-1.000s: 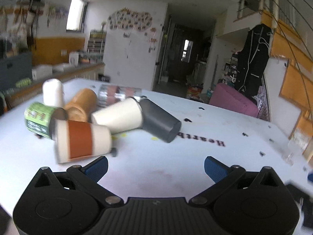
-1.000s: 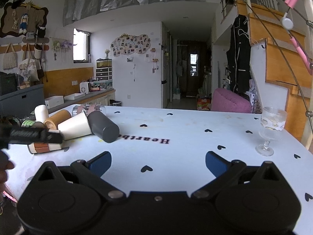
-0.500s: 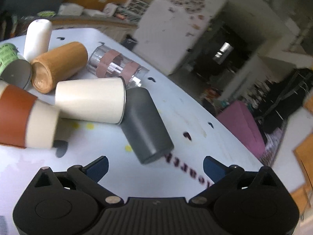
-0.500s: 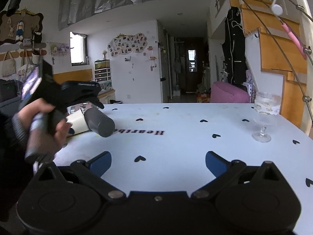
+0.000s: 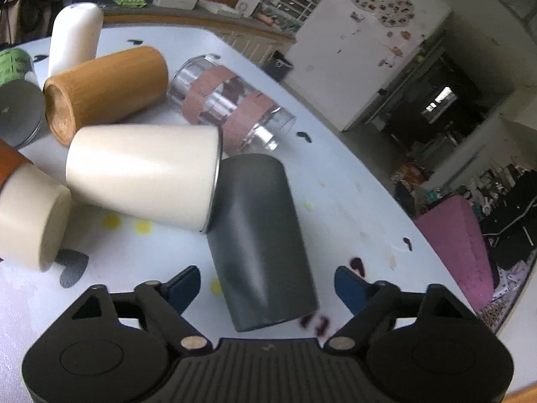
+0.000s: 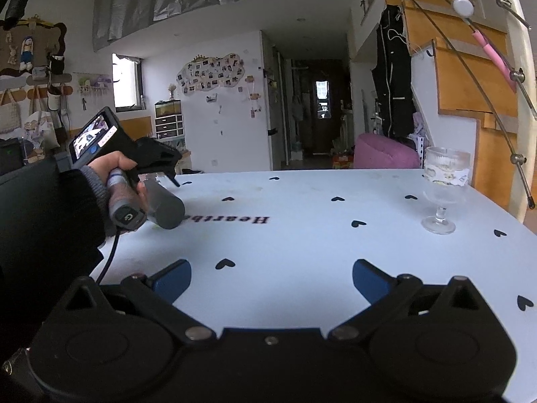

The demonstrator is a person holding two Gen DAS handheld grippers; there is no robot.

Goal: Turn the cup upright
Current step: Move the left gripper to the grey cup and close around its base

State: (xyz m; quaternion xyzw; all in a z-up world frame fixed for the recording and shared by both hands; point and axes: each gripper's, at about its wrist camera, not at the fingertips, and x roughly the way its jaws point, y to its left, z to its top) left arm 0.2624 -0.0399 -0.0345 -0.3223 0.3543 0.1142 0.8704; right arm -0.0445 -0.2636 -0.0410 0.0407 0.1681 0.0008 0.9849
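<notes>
Grey cup [image 5: 260, 241] lay sideways on the desk [image 5: 335, 184]; left gripper [image 5: 268, 285] gaped wide astride it, empty, ready to clamp.

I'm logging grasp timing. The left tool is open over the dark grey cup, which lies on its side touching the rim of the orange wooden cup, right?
Not quite. In the left wrist view the dark grey cup, lying between the open left tool's fingers, touches the rim of the cream cup, not the orange wooden cup, which lies farther back.

The dark grey cup [image 5: 260, 241] lies on its side on the white table, touching a cream cup's rim.
</notes>
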